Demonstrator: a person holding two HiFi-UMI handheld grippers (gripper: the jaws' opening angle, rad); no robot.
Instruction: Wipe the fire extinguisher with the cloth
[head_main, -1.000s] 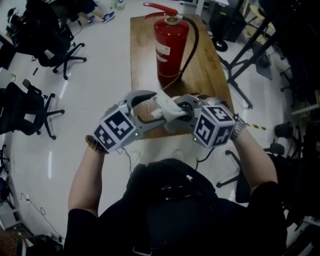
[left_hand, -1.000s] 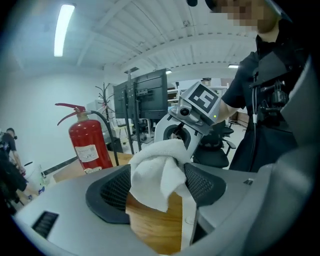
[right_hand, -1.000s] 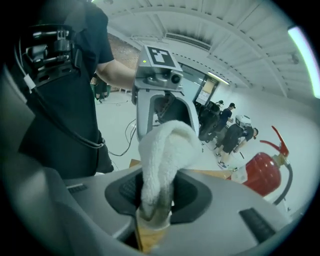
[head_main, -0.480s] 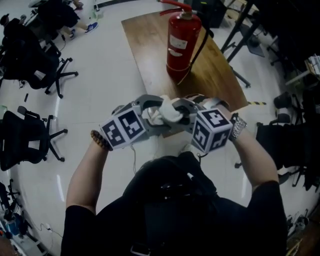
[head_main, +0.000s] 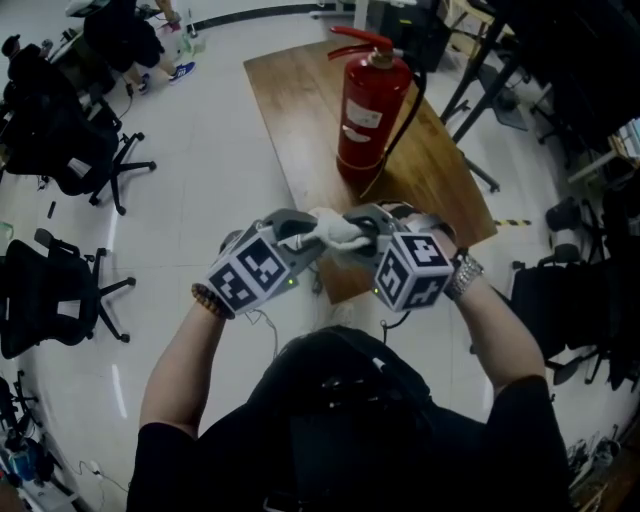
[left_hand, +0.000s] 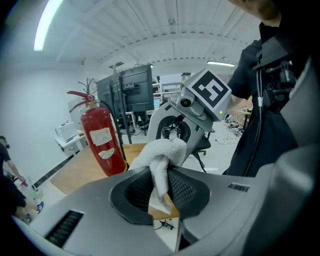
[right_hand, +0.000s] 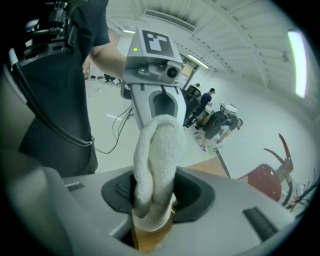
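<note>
A red fire extinguisher with a black hose stands upright on a wooden table beyond my hands. Both grippers meet over the table's near corner with a white cloth bunched between them. My left gripper has just been closing and pinches a strip of the cloth. My right gripper has just been opening; a thick fold of the cloth still lies between its jaws. The extinguisher shows left of the cloth in the left gripper view and at the right edge in the right gripper view.
Black office chairs stand on the pale floor to the left. Dark stands and table legs crowd the right side. A thin cable lies on the floor below my hands. People stand far off.
The left jaws stood wide apart a second ago and are now closed on the cloth. Both grippers have drawn together and shifted, and the cloth is stretched thinner between them.
</note>
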